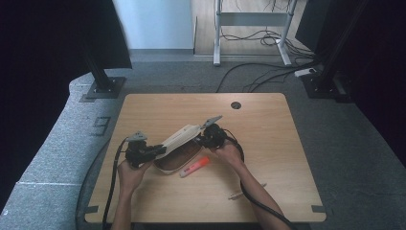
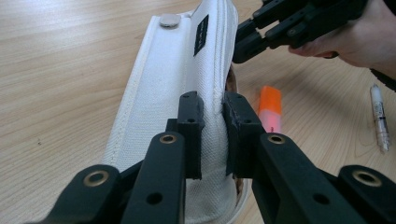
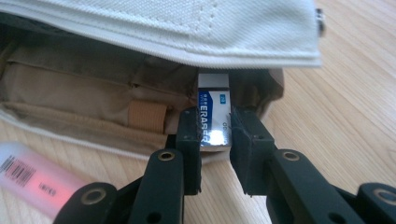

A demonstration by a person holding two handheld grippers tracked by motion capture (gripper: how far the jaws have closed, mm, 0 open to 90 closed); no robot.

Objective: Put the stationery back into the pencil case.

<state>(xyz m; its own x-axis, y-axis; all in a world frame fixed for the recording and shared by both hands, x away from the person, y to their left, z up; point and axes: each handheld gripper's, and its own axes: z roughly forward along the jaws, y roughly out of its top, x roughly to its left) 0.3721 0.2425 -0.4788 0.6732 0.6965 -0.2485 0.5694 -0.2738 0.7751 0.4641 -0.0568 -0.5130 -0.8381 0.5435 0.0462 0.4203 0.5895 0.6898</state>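
At the near edge of the wooden counter (image 1: 268, 143) the person's two forearms are seen coming in from below, and a clear pen (image 1: 246, 190) is found lying alone near the right forearm, well apart from the rest. A little farther in, an orange and pink highlighter (image 1: 194, 167) lies flat just beside the near rim of the pencil case (image 1: 179, 141); in the right gripper view its pale barrel with a barcode (image 3: 28, 175) is seen at the lower left, to the left of the tongs and not between them and the case mouth. The left tongs (image 2: 212, 133) are closed on the white flap of the case, a fold of the woven fabric being pinched between the pads, so that the flap is held raised and tilted. The right tongs (image 3: 215, 135) are clamped on a white eraser (image 3: 214, 116) with a blue printed sleeve, held upright at the mouth of the case, right under the lifted flap's edge. The case is white canvas outside with stitched seams, a small black label (image 2: 201, 35) and a metal snap (image 2: 169, 20); its inside is tan, with pockets and an elastic loop (image 3: 147, 116). Beyond the counter, grey carpet, black stands and loose cables are seen.
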